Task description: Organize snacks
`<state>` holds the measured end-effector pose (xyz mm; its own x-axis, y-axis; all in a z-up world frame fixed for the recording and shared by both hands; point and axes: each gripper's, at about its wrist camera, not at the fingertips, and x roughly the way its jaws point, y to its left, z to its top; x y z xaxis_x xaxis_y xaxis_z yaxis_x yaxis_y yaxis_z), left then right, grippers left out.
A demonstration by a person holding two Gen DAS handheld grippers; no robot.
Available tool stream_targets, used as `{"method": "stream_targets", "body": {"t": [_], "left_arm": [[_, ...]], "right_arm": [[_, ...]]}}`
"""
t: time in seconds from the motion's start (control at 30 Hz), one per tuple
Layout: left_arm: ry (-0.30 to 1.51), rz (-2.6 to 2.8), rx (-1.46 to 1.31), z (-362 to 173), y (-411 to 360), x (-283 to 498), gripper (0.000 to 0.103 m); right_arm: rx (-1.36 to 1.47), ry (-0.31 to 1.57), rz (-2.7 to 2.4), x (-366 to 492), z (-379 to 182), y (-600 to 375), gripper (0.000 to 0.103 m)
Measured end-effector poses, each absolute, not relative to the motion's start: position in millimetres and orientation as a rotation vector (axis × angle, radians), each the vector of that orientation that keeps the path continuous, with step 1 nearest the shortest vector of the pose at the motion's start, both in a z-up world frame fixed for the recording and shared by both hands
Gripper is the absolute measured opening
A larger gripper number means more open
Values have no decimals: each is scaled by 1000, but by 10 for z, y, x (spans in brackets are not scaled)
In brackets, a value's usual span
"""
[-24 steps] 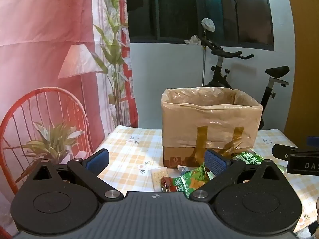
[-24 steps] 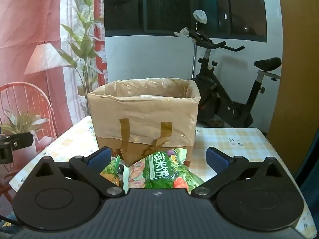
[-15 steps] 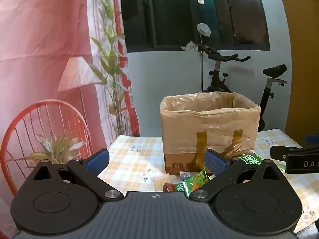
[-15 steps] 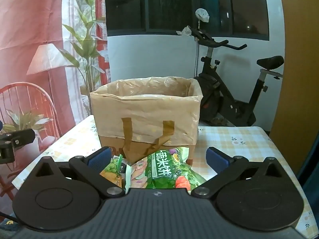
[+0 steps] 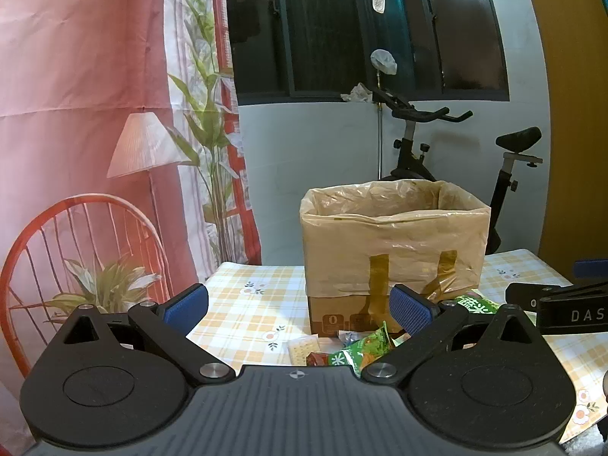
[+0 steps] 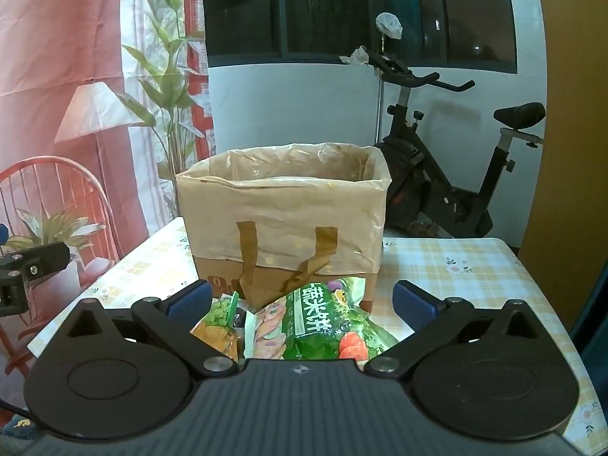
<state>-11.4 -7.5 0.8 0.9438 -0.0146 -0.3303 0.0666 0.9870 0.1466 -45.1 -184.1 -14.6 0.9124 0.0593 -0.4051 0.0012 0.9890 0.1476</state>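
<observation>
A brown paper bag lined with clear plastic stands open-topped on the checked tablecloth. Snack packets lie in front of it: a large green rice-cracker bag, a smaller green packet, a pale cracker pack. My left gripper hovers open above the table, nothing between its blue pads. My right gripper is open too, above the large green bag without touching it. The right gripper's arm shows at the left view's right edge.
An exercise bike stands behind the table by a white wall and dark window. A pink printed backdrop with a red chair and lamp hangs to the left. The left gripper's body juts in at the right view's left edge.
Both grippers have pulled back and tilted up a little, so the bag and snacks sit lower in both views. Both stay open; nothing on the table has moved.
</observation>
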Motion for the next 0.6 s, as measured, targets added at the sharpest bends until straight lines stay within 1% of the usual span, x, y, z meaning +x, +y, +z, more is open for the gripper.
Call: {"method": "stream_targets", "body": {"t": [0.6], "left_arm": [[349,-41,140,-11,-57,-113,102]], "right_arm": [[155,429,33,-466,-187,-1841,103]]}}
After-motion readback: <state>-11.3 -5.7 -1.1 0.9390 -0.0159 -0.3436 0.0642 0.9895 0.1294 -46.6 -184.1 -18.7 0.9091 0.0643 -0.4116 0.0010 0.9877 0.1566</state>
